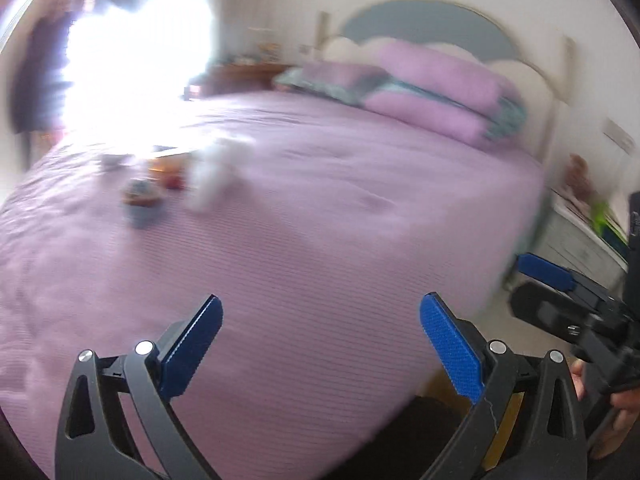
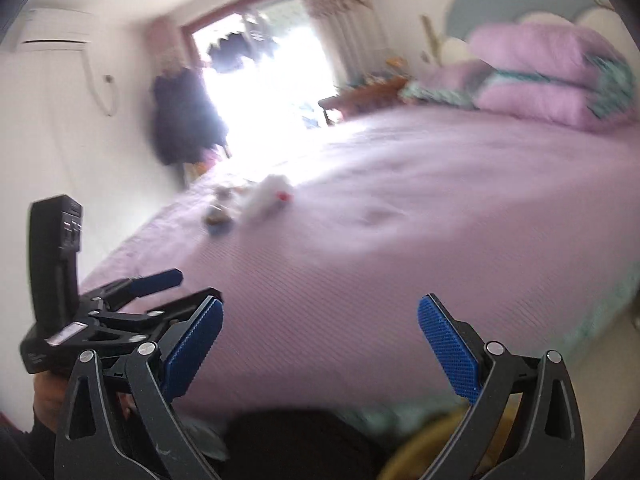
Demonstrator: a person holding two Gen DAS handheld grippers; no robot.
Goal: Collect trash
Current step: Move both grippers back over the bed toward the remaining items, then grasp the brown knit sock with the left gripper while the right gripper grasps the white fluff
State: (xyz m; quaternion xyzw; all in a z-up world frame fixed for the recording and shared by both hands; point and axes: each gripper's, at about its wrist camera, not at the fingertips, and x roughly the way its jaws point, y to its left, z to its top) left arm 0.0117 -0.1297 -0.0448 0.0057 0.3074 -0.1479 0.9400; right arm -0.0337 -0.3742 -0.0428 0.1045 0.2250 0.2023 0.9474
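Observation:
Both views are motion-blurred. A small heap of trash lies on the far left part of a pink bed (image 1: 320,220): crumpled white paper (image 1: 212,176), a small round wrapper or cup (image 1: 142,196) and orange-red bits (image 1: 168,170). The right wrist view shows the same white paper (image 2: 266,196) and a small dark item (image 2: 218,216). My left gripper (image 1: 320,344) hovers open over the near edge of the bed, far from the heap, with nothing between its blue pads. My right gripper (image 2: 320,344) is open and empty too. Each gripper appears at the edge of the other's view.
Pink pillows (image 1: 436,92) are stacked at the headboard (image 1: 432,24). A bright window (image 1: 136,68) glares behind the heap. A nightstand (image 1: 584,236) with small items stands right of the bed. A dark garment (image 2: 180,116) hangs by the window, and an air conditioner (image 2: 52,30) is on the wall.

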